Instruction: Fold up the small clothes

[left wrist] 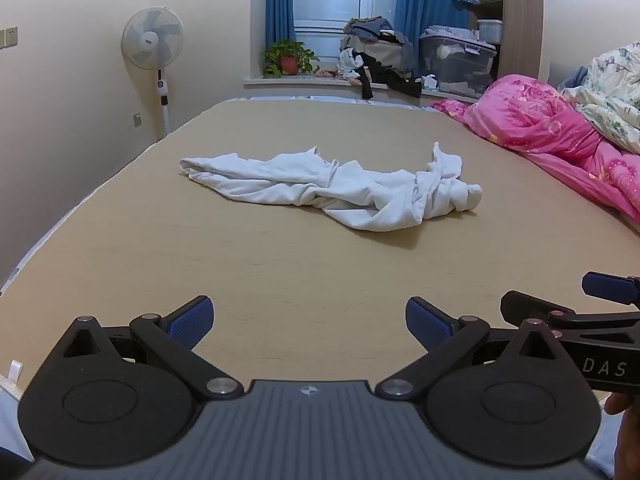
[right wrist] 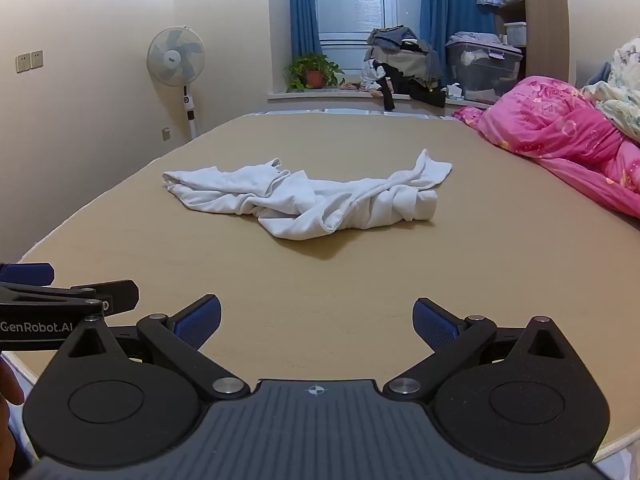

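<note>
Two grippers hover low over the near edge of the bed, side by side, both empty. Left gripper [left wrist: 309, 322]: fingers spread wide, blue pads [left wrist: 191, 322] well apart, nothing btwn them but bare tan mattress [left wrist: 280, 272]. Right gripper [right wrist: 317, 324]: same, fingers splayed w/ blue pads [right wrist: 434, 326] facing each other across a wide gap. Each shows in the other's view at the frame edge: right one at the right edge of the left wrist view, left one at the left edge of the right wrist view w/ "GenRobot.AI" lettering.

White garment [left wrist: 332, 190] lies crumpled mid-mattress, well ahead of both grippers, not touched. It's a long twisted heap running left-right; left end flatter, right end bunched into a tight roll w/ a flap sticking up. In the right wrist view the same white garment [right wrist: 308, 200] sits centre, slightly left.

Pink quilt [left wrist: 560, 132] is piled along the right side of the bed, a floral blanket [left wrist: 612, 96] on top of it. Standing fan [left wrist: 153, 40] by the left wall. Potted plant [left wrist: 289, 58], heap of dark clothes [left wrist: 378, 50] and clear storage bin [left wrist: 456, 60] sit on the window ledge; blue curtains [left wrist: 280, 0] flank the window.
</note>
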`<state>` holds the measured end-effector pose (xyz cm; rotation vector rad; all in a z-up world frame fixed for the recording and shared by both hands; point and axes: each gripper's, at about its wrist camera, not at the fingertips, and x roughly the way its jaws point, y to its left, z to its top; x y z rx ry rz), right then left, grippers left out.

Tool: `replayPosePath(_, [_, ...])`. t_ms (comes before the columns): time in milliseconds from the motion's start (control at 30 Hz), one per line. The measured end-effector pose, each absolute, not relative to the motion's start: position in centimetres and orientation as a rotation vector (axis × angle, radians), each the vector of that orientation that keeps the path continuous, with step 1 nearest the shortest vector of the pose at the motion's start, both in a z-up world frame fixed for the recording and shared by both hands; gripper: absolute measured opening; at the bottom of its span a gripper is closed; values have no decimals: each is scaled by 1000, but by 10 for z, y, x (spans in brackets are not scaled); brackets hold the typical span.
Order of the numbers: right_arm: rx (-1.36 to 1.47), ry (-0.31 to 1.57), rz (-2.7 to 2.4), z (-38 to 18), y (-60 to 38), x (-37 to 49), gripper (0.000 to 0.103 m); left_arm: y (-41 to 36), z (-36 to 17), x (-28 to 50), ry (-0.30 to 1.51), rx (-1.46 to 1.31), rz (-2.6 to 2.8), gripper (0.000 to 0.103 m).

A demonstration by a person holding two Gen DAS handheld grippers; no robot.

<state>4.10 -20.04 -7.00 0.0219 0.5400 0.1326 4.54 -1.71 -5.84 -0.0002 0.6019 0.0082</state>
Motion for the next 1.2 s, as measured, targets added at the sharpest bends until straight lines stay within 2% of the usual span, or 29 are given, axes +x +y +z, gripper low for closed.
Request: replayPosePath(1200, [21,544,131,-72,-198,40,101,-15,-60,45,602,4,13,102])
